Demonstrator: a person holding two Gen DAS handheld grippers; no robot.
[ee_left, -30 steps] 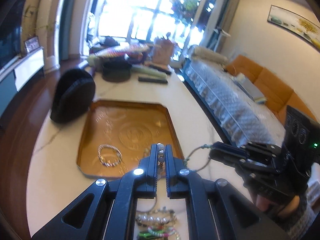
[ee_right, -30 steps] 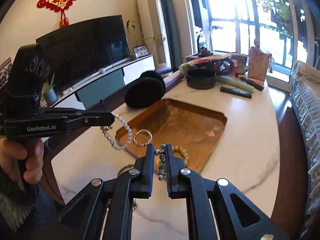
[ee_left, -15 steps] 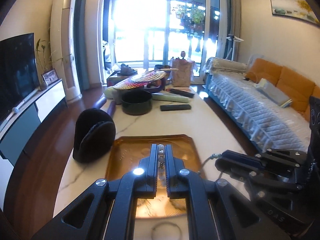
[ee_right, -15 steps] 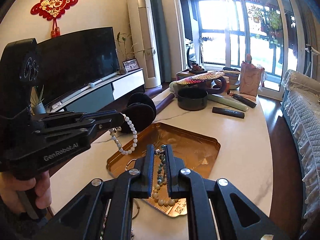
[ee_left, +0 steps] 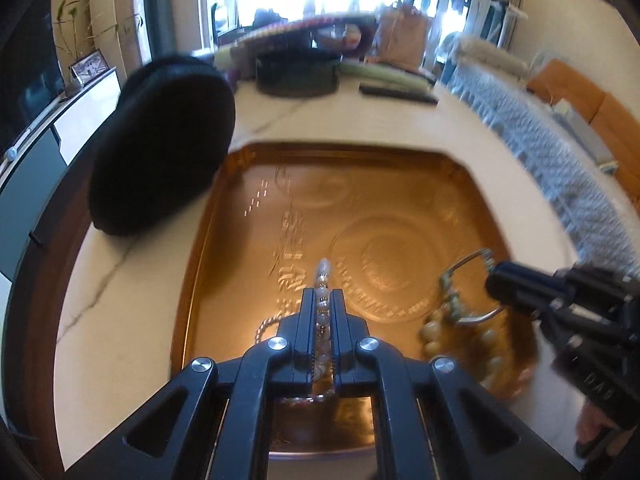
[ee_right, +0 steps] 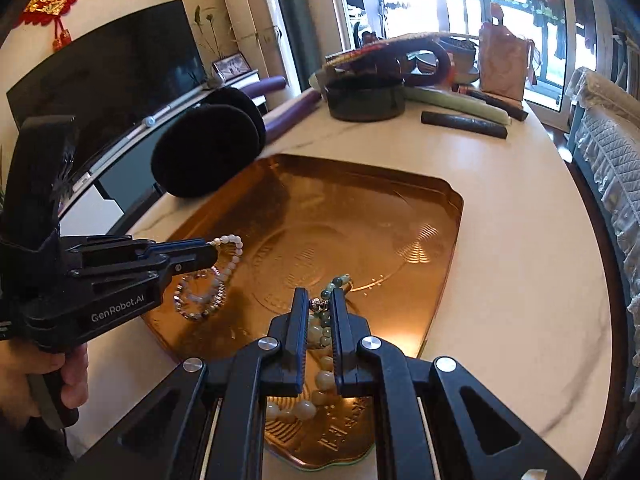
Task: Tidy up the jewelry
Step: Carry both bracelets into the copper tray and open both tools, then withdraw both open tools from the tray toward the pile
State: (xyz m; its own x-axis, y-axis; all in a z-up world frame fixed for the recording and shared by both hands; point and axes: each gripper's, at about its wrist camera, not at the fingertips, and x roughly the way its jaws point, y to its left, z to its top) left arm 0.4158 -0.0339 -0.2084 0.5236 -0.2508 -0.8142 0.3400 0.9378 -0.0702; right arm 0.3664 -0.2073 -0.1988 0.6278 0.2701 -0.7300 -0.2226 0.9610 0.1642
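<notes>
Lettering "GenRobot.AI" is readable on the left gripper (ee_right: 216, 250), which is clamped on a white bead bracelet (ee_right: 208, 284) over the gold tray (ee_right: 448, 216). Right gripper (ee_right: 320, 300) is clamped on a green bead bracelet (ee_right: 324, 332); embossed tray writing is unreadable.

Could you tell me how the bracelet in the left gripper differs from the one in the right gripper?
The white bead bracelet in the left gripper has pale, pearly beads; the green bead bracelet in the right gripper runs from dark green to cream. The white one hangs as an open loop, while the green one trails down onto the gold tray in a loose strand. Both are beaded, pinched between shut jaws over that tray.
</notes>
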